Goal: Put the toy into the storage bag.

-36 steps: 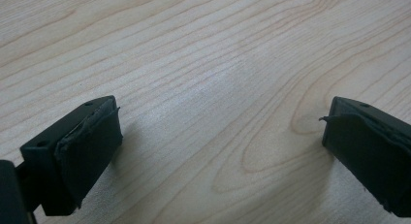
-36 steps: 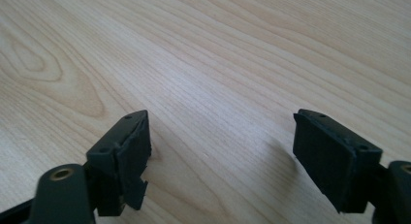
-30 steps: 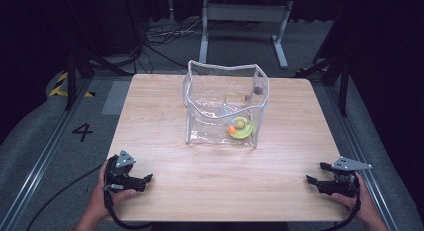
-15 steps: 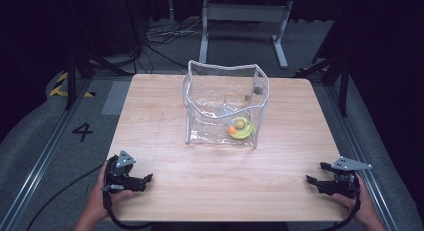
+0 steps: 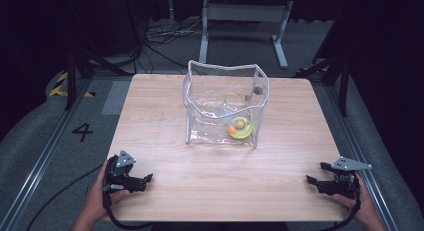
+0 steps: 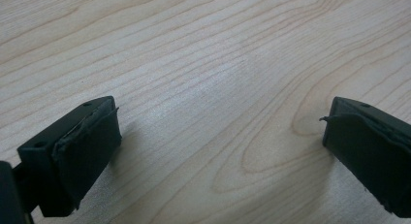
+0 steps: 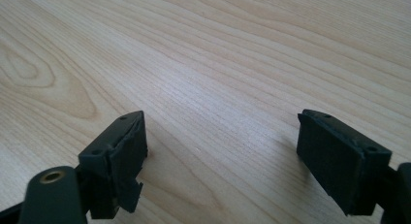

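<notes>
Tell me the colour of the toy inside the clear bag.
Yellow-green toy with an orange bit, best seen in the high view.

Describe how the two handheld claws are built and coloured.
Both are black. The left claw carries a grey three-cornered plate on top and trails a black cable. The right claw has the same grey plate and a black cable. Up close, each jaw is a blocky black piece faced with a dark pad. No sleeves are visible.

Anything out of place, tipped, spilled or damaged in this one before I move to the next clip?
Nothing stands out. The clear bag stands upright mid-table with its top open and a little wavy, a small yellow toy inside. Both tools, left and right, sit open near the front edge of the table, holding nothing.
</notes>
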A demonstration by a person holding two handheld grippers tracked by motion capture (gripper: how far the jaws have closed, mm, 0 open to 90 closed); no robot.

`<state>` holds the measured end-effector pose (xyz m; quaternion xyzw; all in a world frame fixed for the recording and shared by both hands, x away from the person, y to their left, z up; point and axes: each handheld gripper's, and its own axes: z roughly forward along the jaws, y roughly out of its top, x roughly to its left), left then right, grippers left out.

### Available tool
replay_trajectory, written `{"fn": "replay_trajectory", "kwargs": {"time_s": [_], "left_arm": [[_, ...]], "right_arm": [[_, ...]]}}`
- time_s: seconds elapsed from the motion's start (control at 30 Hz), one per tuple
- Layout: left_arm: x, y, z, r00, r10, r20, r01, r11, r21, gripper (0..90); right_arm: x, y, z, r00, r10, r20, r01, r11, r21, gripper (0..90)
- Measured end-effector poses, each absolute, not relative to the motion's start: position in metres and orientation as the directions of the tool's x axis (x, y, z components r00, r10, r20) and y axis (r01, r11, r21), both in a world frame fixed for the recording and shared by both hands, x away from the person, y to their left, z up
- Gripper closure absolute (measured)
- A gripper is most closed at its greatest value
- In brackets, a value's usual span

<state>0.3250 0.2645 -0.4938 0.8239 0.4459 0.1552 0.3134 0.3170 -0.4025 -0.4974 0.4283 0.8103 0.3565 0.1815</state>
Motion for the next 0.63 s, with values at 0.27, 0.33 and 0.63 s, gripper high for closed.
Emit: {"fn": "replay_trajectory", "kwargs": {"time_s": [0.27,0.33,0.63], "left_arm": [[0.3248,0.2641,-0.4935,0.549,0.836,-0.021,0.641,-0.405,0.652,0.2],[0.3248,0.264,-0.4935,0.549,0.836,-0.022,0.641,-0.404,0.652,0.2],[0.3247,0.2638,-0.4935,0.546,0.837,-0.021,0.643,-0.403,0.652,0.1]], "right_arm": [[0.3168,-0.4023,-0.4974,-0.565,0.825,0.01,0.565,0.378,0.733,18.2],[0.3168,-0.4023,-0.4974,-0.564,0.825,0.01,0.565,0.378,0.733,18.2],[0.3168,-0.4023,-0.4974,-0.564,0.826,0.01,0.566,0.377,0.733,18.0]]}}
